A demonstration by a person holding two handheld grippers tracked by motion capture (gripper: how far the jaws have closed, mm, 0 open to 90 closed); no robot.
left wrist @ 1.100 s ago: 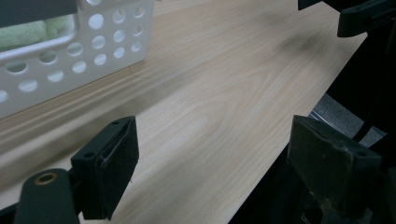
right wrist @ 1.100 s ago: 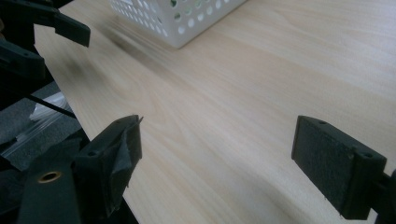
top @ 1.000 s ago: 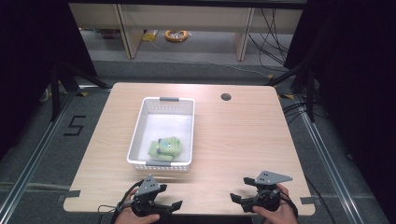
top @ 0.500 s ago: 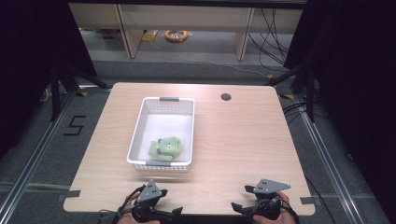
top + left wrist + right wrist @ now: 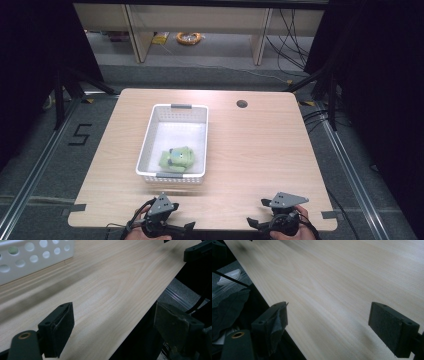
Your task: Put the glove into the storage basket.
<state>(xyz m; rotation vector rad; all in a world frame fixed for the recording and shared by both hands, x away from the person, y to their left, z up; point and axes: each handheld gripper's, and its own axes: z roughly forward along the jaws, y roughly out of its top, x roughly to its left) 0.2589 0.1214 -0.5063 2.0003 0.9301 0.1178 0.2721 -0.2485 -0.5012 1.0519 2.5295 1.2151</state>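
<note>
A white perforated basket (image 5: 145,146) stands on the wooden table (image 5: 260,150), left of centre, and a green soft toy (image 5: 176,159) lies in its near end. My left gripper (image 5: 185,227) is at the table's front edge below the basket, held in a hand, jaws open and pointing right. In the left gripper view it (image 5: 117,325) is open over the table edge with nothing between the pads, and the basket wall (image 5: 32,255) is at the upper left. My right gripper (image 5: 252,222) sits at the front right, jaws pointing left; in its own view it (image 5: 332,325) is open and empty.
A round cable hole (image 5: 242,104) is near the table's far edge. Table legs and cables stand on the floor beyond. The right gripper's jaw (image 5: 197,250) shows at the top right of the left gripper view. Bare wood lies right of the basket.
Both grippers have drawn back a little toward the table's front edge over the last second. The basket and the toy have not moved.
</note>
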